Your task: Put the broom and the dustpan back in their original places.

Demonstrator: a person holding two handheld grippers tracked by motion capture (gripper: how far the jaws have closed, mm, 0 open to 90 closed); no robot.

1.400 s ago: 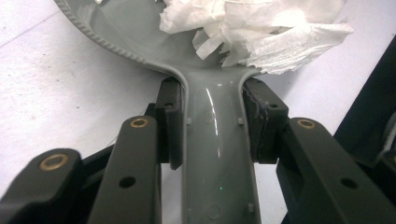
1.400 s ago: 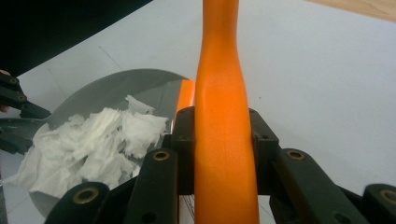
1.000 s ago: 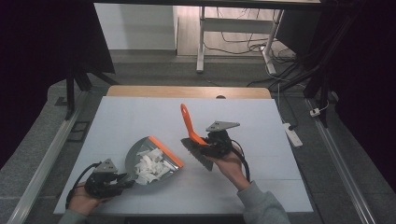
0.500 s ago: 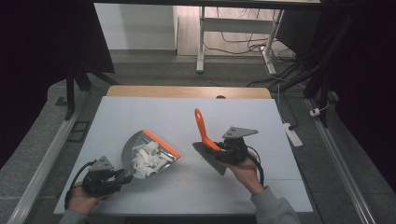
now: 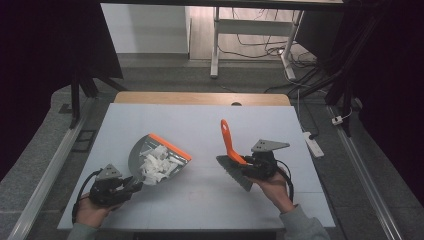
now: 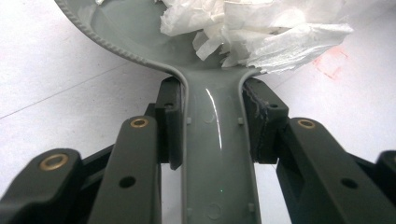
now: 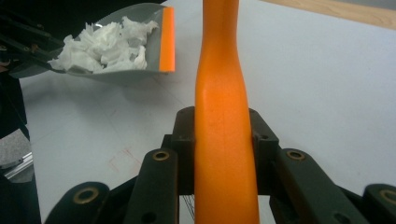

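High view: L gripper clamped on grey dustpan handle, R gripper clamped on orange brush, well apart; L gripper view: handle between pads w/ paper scraps beyond fingertips; R gripper view: brush handle pinched between fingers.

A grey, glossy plastic dustpan with a ribbed rim and a smooth orange lip is seen beside crumpled white tissue-paper scraps. A brush with a matt, finely grained orange plastic handle is shown over a smooth, matt white table top edged in pale wood. Matt black plastic jaws are fitted with brass-coloured metal rivets.
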